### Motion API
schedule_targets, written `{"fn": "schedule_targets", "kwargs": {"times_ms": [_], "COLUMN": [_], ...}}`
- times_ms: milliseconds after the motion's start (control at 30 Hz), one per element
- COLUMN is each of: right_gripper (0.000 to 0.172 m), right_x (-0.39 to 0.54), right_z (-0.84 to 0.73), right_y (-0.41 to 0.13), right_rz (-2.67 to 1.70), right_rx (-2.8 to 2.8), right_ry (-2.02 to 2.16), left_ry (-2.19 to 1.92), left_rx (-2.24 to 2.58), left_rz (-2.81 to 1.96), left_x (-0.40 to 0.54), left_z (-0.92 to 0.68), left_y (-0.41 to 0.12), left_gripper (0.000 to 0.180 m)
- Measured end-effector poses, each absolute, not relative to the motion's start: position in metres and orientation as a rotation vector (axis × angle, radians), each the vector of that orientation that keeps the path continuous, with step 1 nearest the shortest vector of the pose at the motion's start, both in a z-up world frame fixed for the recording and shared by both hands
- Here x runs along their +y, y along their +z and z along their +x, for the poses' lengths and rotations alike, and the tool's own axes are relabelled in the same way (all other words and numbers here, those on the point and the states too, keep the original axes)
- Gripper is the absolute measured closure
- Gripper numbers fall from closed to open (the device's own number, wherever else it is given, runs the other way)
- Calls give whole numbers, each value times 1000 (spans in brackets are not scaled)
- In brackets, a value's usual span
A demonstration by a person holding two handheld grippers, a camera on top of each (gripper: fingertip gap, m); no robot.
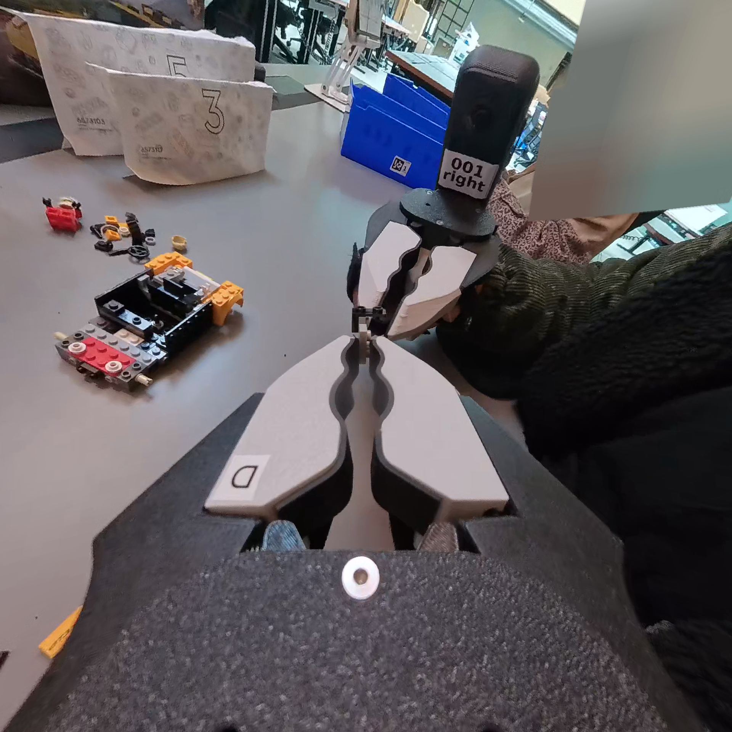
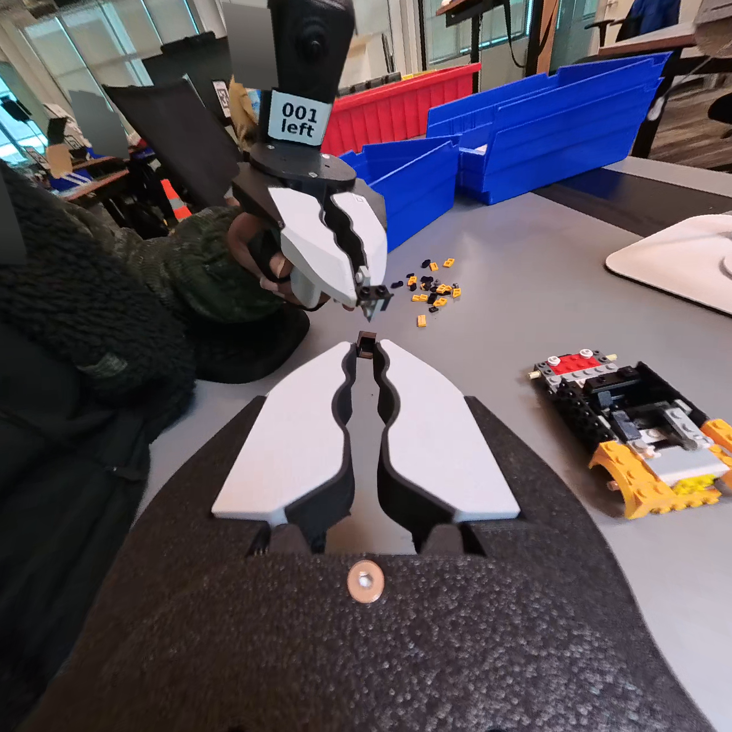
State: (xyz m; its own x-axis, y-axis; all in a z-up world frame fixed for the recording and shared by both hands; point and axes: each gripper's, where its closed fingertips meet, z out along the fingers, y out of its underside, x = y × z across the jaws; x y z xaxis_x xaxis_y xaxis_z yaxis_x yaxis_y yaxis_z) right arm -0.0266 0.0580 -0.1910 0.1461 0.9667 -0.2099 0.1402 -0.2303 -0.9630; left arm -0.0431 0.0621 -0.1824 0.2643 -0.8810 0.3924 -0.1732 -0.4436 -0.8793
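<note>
Two hand-held grippers meet tip to tip above a grey table (image 1: 257, 198). The left gripper (image 1: 365, 340) is clenched on a small grey-and-black brick piece (image 1: 366, 323). The right gripper (image 2: 366, 345) pinches a tiny dark brown brick (image 2: 365, 345). A half-built toy car (image 1: 146, 317) sits to the left, with loose orange and black bricks (image 2: 433, 291) beyond and blue bins (image 2: 534, 130) behind.

Two close claw-mounted views face each other over the table (image 1: 119, 435).
</note>
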Motion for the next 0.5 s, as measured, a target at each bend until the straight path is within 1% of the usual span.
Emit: {"fn": "schedule_targets", "kwargs": {"times_ms": [200, 500], "right_gripper": [164, 164], "right_x": [48, 46], "right_z": [-37, -43], "right_y": [-220, -239], "right_rz": [-1624, -1647], "right_rx": [-1258, -1347], "right_ry": [1089, 953], "left_ry": [-1159, -1117], "left_rx": [895, 959], "left_rz": [-1836, -1917], "left_x": [80, 83], "left_z": [-58, -76], "left_y": [-185, -202], "left_gripper": [175, 175]}}
